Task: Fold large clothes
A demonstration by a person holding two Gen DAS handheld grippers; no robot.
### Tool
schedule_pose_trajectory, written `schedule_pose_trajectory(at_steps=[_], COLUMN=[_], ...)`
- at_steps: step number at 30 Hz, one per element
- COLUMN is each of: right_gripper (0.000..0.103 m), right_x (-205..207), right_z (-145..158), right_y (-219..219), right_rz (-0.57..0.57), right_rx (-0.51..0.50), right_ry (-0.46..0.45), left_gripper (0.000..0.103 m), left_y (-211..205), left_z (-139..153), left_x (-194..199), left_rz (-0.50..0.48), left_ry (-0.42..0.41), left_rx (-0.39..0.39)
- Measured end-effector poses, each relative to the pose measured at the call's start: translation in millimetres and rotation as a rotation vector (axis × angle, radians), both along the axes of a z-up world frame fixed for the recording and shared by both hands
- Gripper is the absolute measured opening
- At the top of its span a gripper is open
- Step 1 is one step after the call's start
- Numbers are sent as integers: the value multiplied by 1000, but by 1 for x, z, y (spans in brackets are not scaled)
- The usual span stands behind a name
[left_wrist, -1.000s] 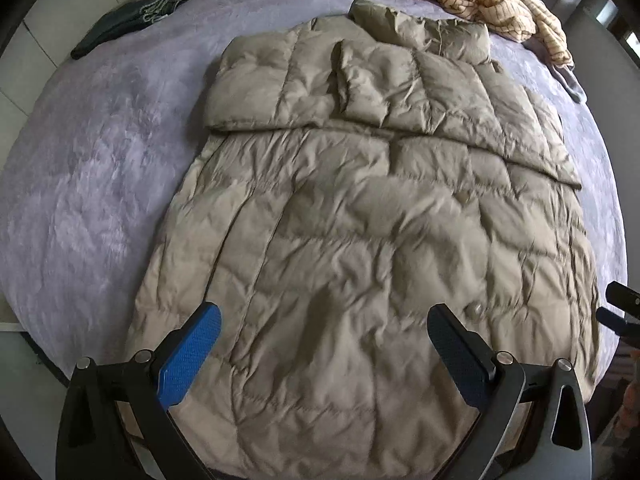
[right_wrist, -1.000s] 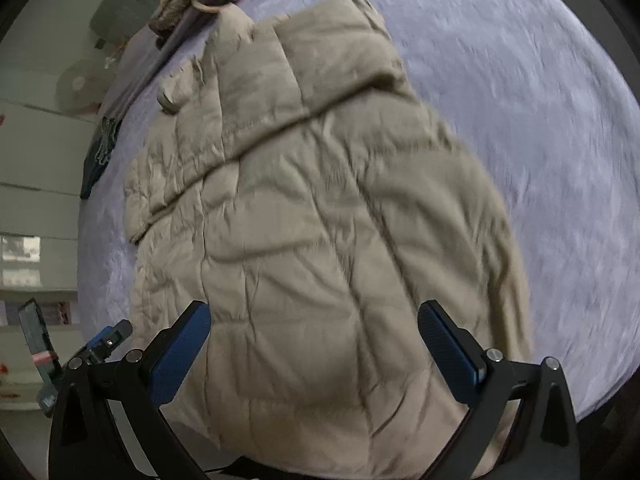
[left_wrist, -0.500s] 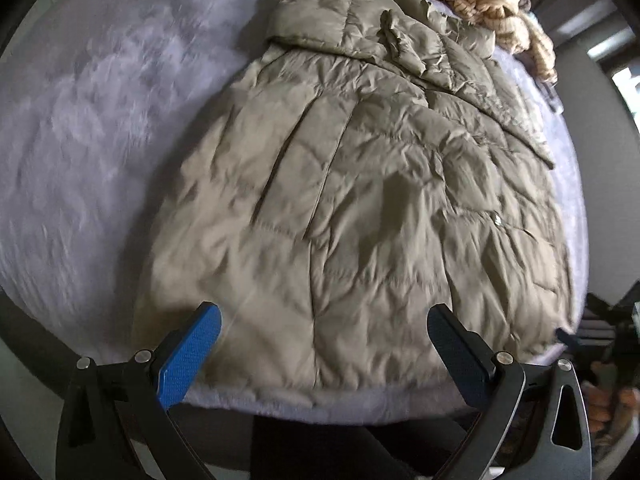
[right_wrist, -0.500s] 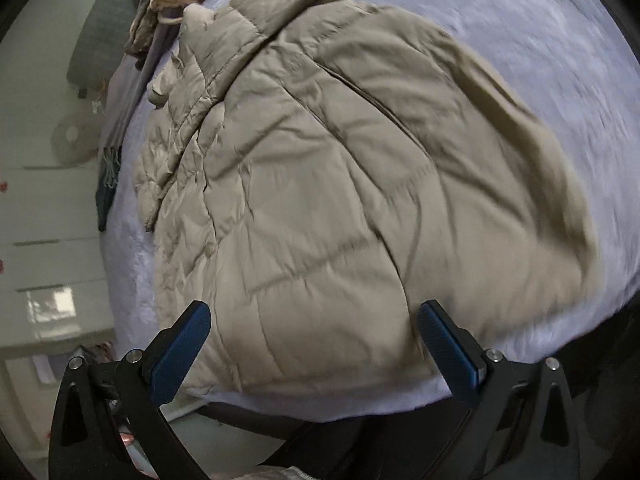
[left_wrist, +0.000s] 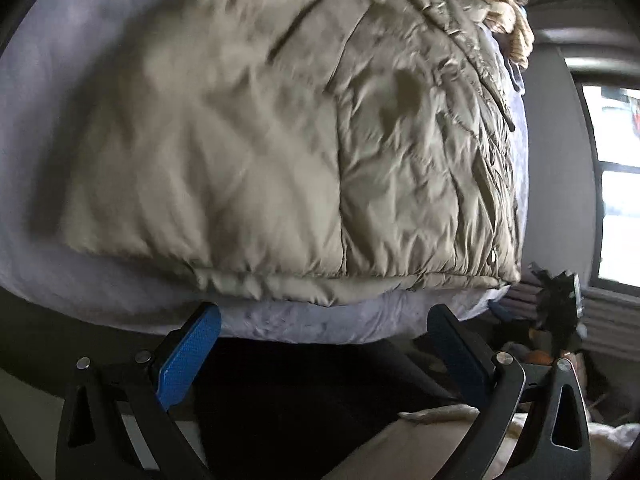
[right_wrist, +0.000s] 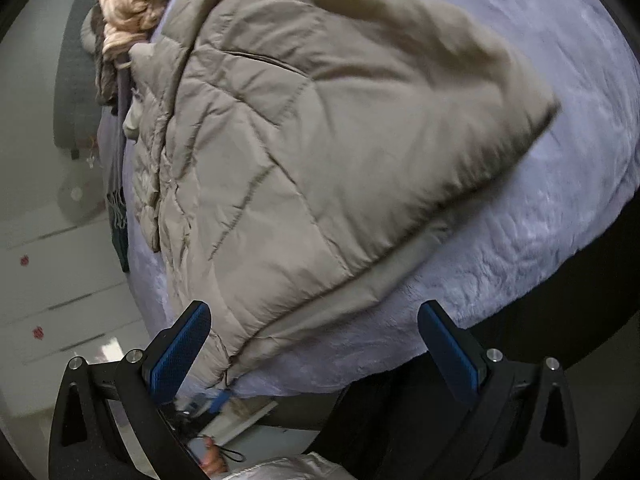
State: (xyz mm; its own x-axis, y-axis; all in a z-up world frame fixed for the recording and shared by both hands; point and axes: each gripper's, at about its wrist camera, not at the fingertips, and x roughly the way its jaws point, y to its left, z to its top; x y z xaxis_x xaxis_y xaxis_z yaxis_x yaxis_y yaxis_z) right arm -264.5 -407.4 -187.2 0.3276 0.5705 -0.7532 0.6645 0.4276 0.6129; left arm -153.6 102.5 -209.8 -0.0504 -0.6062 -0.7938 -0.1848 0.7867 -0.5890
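A long beige quilted down coat [left_wrist: 280, 140] lies spread on the lilac plush bed cover [left_wrist: 304, 320], its hem near the bed's front edge. In the right wrist view the same coat [right_wrist: 320, 140] fills the centre, one hem corner close to the left finger. My left gripper [left_wrist: 324, 344] is open, just below the hem and off the bed's edge, with nothing between its blue pads. My right gripper [right_wrist: 316, 344] is also open and empty, low at the bed's front edge over the cover [right_wrist: 520, 240].
A cream striped garment [left_wrist: 496, 0] is piled beyond the coat's collar; the right wrist view shows this garment [right_wrist: 132, 4] at top left. A window [left_wrist: 616, 184] lies to the right. White drawers [right_wrist: 52, 280] stand left of the bed. The other gripper [left_wrist: 560, 308] shows at the right.
Both grippers have dropped and pulled back from above the coat to the bed's front edge, level with the hem. Both stay open; the coat has not moved.
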Motion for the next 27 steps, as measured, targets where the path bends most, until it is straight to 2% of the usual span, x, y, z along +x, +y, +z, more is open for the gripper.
schedule_pose_trajectory(at_steps=[4,9,10,12,13,15,16,18,19,21,24,27], right_gripper=[103,103,103,103,103,99,95,69,61,25,12,9], right_x=[-1,4,6,7,8,7,6,4,1,-2,-1,8], right_z=[-6,-12,-14,-17,-18,-20,-21,-26,-28,-32,-26,-12], right_y=[-4,-9,-10,-14,-16,-18,-19,-21,-21,-21,-21,-19], right_rz=[-50,-110,-128,-162,-181,-214,-231,-260,-271,-286,-277,-213], right_rx=[30,78,91,121,134,149,157,167,172,181,152,79], right_ry=[-16,-44,-46,-60,-67,-66,-61,-27,-16,3,-15,-38], left_gripper=[103,101,95,74,53,27,25,25,25,25,25,25], left_y=[-7,-5,-5,-5,-6,-5,-4,-1,2,0,-4,-5], left_z=[-5,10,12,15,13,11,13,21,24,33,44,54], left_x=[7,24,27,33,39,45,48,47,46,46,50,51], left_rz=[65,166,181,195,190,172,168,164,157,139,111,96], left_ry=[-15,-96,-108,-120,-117,-118,-131,-171,-191,-223,-262,-297], left_rx=[-27,-24,-17,-5,3,24,36,51,57,70,86,104])
